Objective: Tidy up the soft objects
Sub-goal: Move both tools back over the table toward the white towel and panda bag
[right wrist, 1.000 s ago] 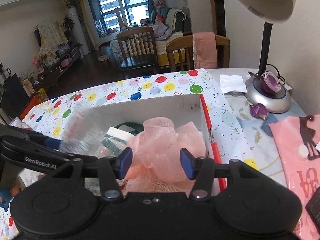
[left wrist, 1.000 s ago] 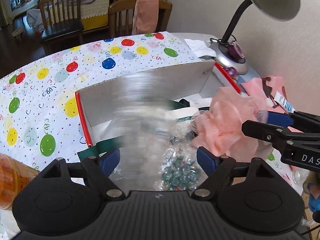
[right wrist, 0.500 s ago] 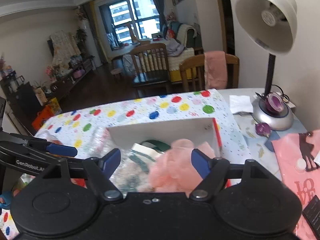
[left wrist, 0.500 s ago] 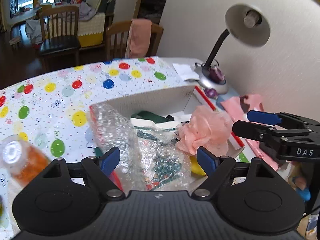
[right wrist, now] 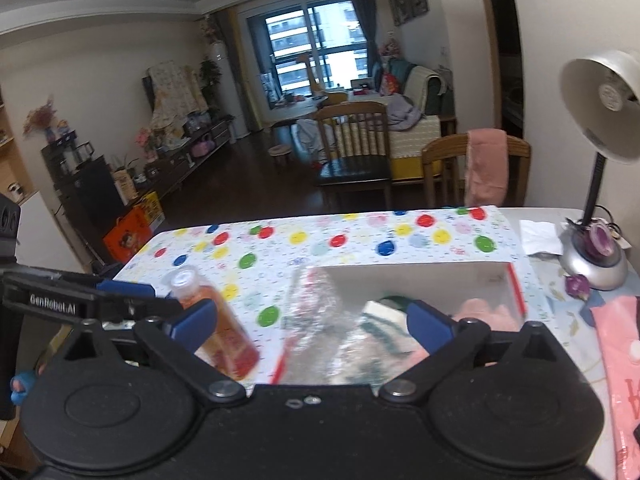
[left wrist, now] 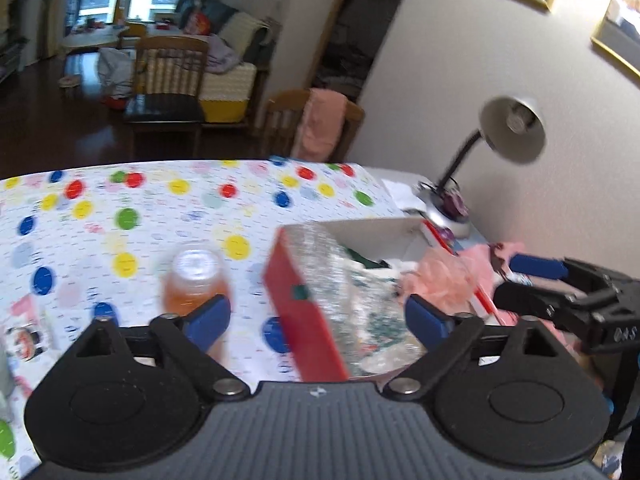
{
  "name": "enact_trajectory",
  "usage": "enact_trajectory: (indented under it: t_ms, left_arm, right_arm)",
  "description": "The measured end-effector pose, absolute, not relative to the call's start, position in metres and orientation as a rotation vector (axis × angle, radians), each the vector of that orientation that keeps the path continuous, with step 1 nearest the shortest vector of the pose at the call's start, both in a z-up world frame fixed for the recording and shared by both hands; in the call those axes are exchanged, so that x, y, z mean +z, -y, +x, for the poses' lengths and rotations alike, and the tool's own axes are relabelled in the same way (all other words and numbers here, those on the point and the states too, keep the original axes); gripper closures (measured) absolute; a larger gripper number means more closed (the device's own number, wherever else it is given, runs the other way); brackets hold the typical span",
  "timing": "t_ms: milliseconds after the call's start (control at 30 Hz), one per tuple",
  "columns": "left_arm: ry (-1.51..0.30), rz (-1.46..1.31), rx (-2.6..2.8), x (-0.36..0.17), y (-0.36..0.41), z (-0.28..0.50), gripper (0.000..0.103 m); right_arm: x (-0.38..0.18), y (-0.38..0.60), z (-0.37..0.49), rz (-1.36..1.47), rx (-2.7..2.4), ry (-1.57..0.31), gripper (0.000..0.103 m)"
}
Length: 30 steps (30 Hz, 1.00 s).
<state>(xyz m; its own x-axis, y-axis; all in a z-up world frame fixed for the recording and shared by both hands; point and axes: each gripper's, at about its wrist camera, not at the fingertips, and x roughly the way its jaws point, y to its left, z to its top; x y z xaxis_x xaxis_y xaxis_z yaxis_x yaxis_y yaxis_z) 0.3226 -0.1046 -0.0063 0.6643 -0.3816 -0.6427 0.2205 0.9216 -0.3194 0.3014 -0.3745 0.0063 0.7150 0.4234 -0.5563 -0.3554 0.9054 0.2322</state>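
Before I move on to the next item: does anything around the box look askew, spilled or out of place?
Yes. The bubble wrap is not tucked in: it hangs over the left wall of the red box. The orange bottle beside the box looks tilted, though blur makes that uncertain. No spill shows.

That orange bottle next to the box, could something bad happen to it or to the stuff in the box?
Maybe. The orange bottle stands close beside the left claw, so a sideways swing could knock it over. The bubble wrap hangs over the wall of the red box and might slide out onto the table. The pink puff sits high near the box's other edge and could roll off. Both claws' jaws are opening, with nothing gripped.
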Motion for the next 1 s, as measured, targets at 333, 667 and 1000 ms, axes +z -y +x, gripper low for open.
enact_trajectory:
  t_ms: [333, 667, 1000]
  left_arm:
    - [-0.750, -0.267, -0.212, -0.012, 0.006, 0.309, 0.001]
    - [-0.805, -0.232, -0.161, -0.036, -0.077, 0.320, 0.001]
    - [-0.931, -0.110, -0.194, -0.064, -0.113, 0.370, 0.002]
  right_arm:
    - [0.003, 0.298, 0.291, 0.089, 0.509, -0.675, 0.000]
    - [-0.012, 0.207, 0.280, 0.030, 0.572, -0.734, 0.000]
    - [-0.040, 0.131, 0.279, -0.031, 0.576, -0.758, 0.001]
